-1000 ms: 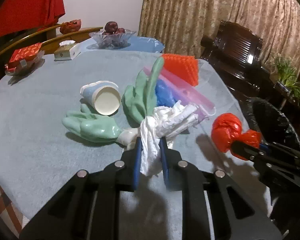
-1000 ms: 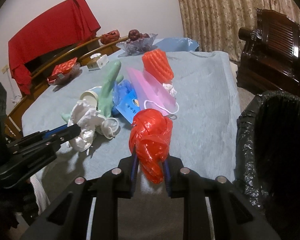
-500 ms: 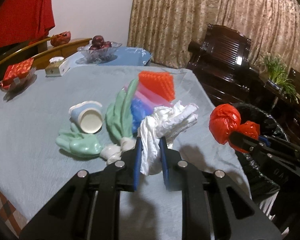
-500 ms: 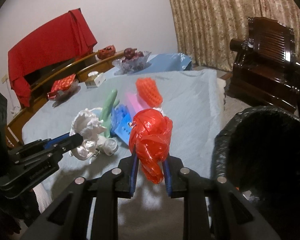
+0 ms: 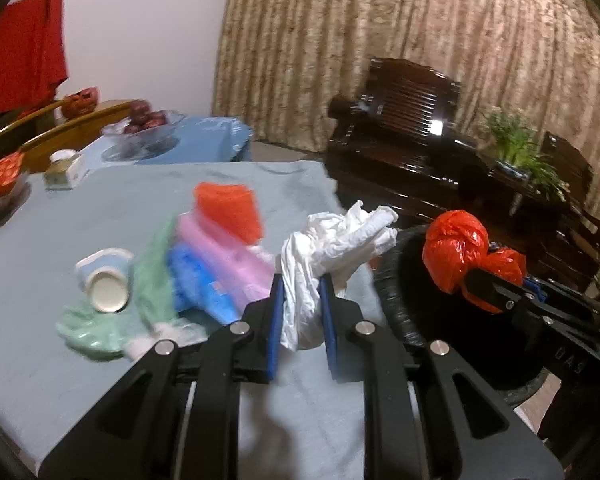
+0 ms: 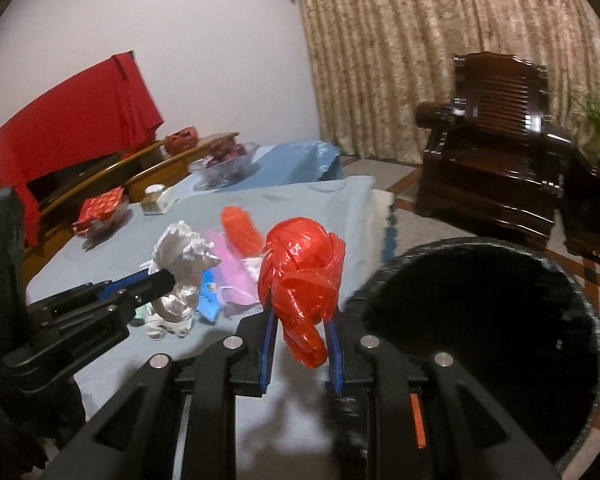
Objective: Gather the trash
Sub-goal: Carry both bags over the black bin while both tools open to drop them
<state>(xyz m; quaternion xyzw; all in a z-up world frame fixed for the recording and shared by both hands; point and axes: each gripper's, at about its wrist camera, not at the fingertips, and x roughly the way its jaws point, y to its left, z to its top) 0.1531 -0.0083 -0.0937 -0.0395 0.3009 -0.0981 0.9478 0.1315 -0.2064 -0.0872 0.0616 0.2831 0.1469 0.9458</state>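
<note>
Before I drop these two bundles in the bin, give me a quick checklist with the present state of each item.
1. Left gripper jaws clamped on the white crumpled bag: ok.
2. Right gripper jaws clamped on the knotted red plastic bag: ok.
3. Black-lined trash bin mouth open and unobstructed: ok.
4. Red bag over the bin opening: cannot tell; the left wrist view puts it over the rim, the right wrist view to one side.
5. White bag over the bin opening: not ok, it hangs near the table edge.
6. Table trash all collected: not ok; paper cup and green glove remain.
</note>
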